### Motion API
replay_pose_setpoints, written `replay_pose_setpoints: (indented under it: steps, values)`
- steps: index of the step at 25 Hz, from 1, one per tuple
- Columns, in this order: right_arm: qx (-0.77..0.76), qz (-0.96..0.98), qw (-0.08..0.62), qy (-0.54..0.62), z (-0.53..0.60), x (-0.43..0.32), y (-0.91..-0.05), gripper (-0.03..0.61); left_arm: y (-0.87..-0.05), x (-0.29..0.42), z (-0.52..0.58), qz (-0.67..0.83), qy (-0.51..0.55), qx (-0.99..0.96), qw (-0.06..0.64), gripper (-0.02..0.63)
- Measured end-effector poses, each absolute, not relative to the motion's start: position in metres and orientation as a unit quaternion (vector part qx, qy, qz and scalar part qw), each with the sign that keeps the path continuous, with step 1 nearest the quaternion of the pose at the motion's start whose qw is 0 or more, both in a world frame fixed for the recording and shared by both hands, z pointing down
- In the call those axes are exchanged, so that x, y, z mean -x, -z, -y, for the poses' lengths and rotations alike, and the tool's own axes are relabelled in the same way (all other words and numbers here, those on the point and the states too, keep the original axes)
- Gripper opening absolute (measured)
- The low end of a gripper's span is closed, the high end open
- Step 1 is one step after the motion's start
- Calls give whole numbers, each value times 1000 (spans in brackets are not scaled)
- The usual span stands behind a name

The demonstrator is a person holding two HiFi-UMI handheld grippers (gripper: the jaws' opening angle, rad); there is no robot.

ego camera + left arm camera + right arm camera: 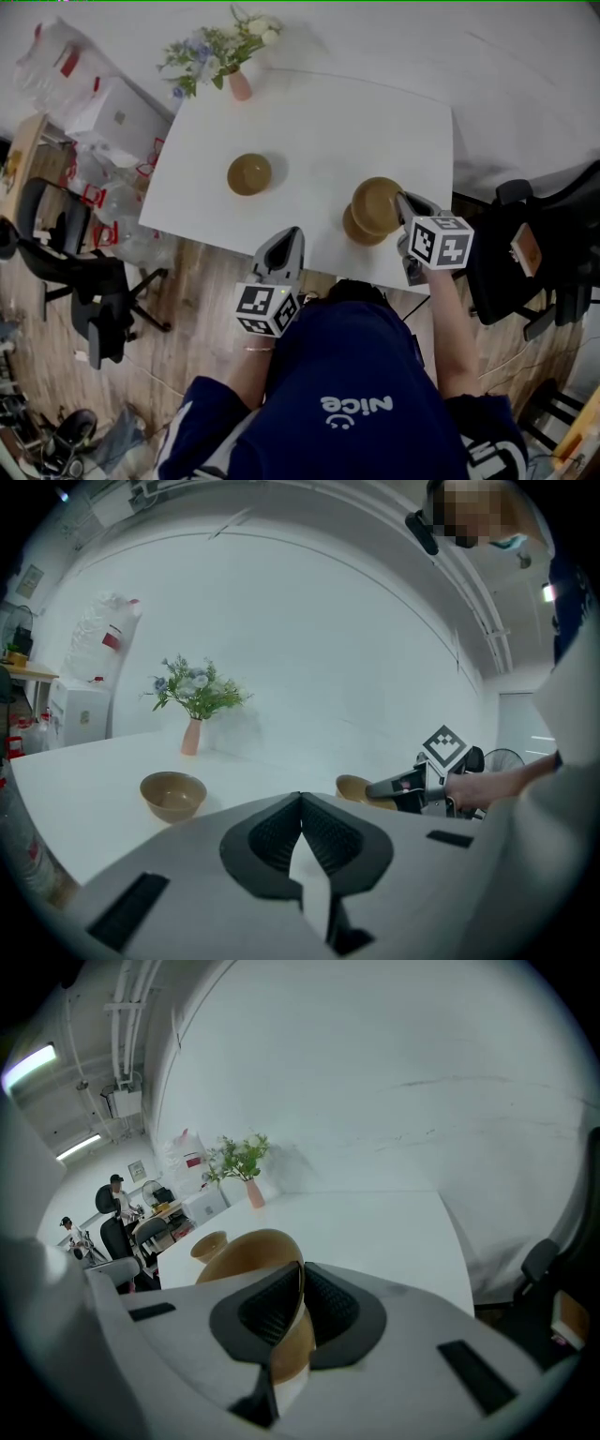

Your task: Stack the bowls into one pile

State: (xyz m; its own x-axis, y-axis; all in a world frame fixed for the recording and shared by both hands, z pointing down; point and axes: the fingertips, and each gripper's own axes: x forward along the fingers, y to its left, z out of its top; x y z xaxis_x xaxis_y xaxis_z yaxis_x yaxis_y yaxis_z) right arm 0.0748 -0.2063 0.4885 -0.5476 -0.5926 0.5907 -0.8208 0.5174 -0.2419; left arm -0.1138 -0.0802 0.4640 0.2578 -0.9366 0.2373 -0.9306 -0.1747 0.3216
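Observation:
Three brown bowls are on or over the white table (pixel 319 122). One bowl (pixel 248 174) stands alone at the middle left; it also shows in the left gripper view (pixel 173 794). A second bowl (pixel 352 230) rests near the front right edge. Just above it hangs a third, tilted bowl (pixel 377 204), with my right gripper (pixel 401 199) shut on its rim (pixel 281 1251). My left gripper (pixel 286 236) hovers at the table's front edge, shut with nothing between its jaws (pixel 301 803).
A pink vase of flowers (pixel 239 84) stands at the table's far left corner. Black office chairs (pixel 56 244) sit on the left and another (pixel 530 253) on the right. Boxes and plastic bags (pixel 103 112) lie left of the table.

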Motion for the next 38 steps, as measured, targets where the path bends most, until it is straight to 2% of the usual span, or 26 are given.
replay_pose_setpoints:
  steps: [20, 30, 38]
  values:
    - [-416, 814, 266, -306, 184, -77, -549, 37, -466, 112, 70, 616, -8, -761, 202, 18]
    - [-413, 807, 309, -287, 184, -69, -565, 37, -468, 123, 71, 633, -12, -748, 200, 17]
    - [-411, 812, 315, -268, 184, -65, -566, 37, -471, 125, 73, 634, -13, -746, 204, 17]
